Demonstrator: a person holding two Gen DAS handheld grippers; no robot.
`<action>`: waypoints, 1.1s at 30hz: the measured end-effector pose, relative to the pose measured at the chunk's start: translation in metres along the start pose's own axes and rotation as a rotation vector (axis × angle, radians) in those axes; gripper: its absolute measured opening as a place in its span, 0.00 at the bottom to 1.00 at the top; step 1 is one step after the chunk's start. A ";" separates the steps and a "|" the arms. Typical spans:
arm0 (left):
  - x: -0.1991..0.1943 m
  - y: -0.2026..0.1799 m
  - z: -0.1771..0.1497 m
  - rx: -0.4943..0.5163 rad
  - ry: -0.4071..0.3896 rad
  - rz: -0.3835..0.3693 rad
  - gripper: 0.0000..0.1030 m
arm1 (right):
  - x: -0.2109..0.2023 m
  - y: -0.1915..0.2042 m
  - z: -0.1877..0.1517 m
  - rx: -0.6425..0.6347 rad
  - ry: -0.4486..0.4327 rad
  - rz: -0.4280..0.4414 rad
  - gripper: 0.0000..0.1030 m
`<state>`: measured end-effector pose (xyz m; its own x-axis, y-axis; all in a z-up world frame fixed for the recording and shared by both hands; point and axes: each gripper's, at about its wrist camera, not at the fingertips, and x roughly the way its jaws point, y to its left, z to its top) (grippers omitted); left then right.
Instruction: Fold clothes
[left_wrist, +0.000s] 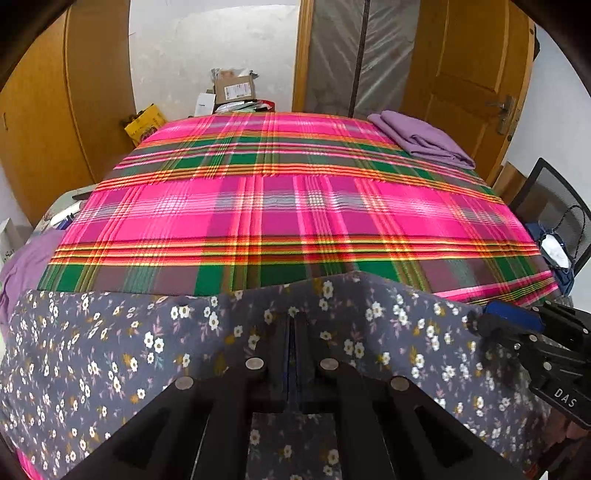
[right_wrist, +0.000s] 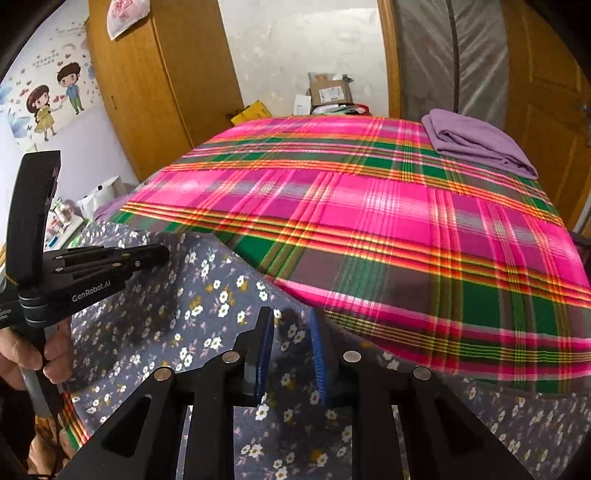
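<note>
A grey cloth with small white flowers (left_wrist: 110, 350) lies along the near edge of a bed covered in a pink and green plaid spread (left_wrist: 295, 206). My left gripper (left_wrist: 295, 319) is shut on the floral cloth near its far edge, which rises around the tips. From the right wrist view it (right_wrist: 162, 254) reaches in from the left, held by a hand (right_wrist: 22, 358). My right gripper (right_wrist: 290, 317) stands open over the floral cloth (right_wrist: 207, 302), its blue pads (right_wrist: 264, 354) apart with a ridge of the fabric between them, not pressed. It (left_wrist: 495, 319) enters the left wrist view at the right.
A folded purple cloth (left_wrist: 424, 140) lies on the bed's far right corner. More purple fabric (left_wrist: 26, 266) hangs off the left side. Cardboard boxes (left_wrist: 234, 88) are stacked behind the bed. A black chair with a bag (left_wrist: 554, 221) stands at the right.
</note>
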<state>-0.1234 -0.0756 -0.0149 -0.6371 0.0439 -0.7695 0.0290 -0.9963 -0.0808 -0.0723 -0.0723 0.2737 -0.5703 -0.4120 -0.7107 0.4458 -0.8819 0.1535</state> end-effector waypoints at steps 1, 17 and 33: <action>-0.001 -0.002 0.000 0.005 -0.002 -0.011 0.01 | -0.001 0.000 0.000 0.001 -0.004 0.002 0.20; 0.019 -0.032 0.001 0.058 0.027 -0.112 0.02 | -0.048 -0.078 -0.043 0.179 -0.010 -0.135 0.20; -0.023 -0.039 -0.038 0.040 0.022 -0.156 0.02 | -0.122 -0.125 -0.116 0.243 -0.059 -0.202 0.17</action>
<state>-0.0807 -0.0348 -0.0181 -0.6147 0.1996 -0.7631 -0.1001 -0.9794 -0.1755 0.0215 0.1149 0.2621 -0.6727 -0.2298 -0.7033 0.1462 -0.9731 0.1780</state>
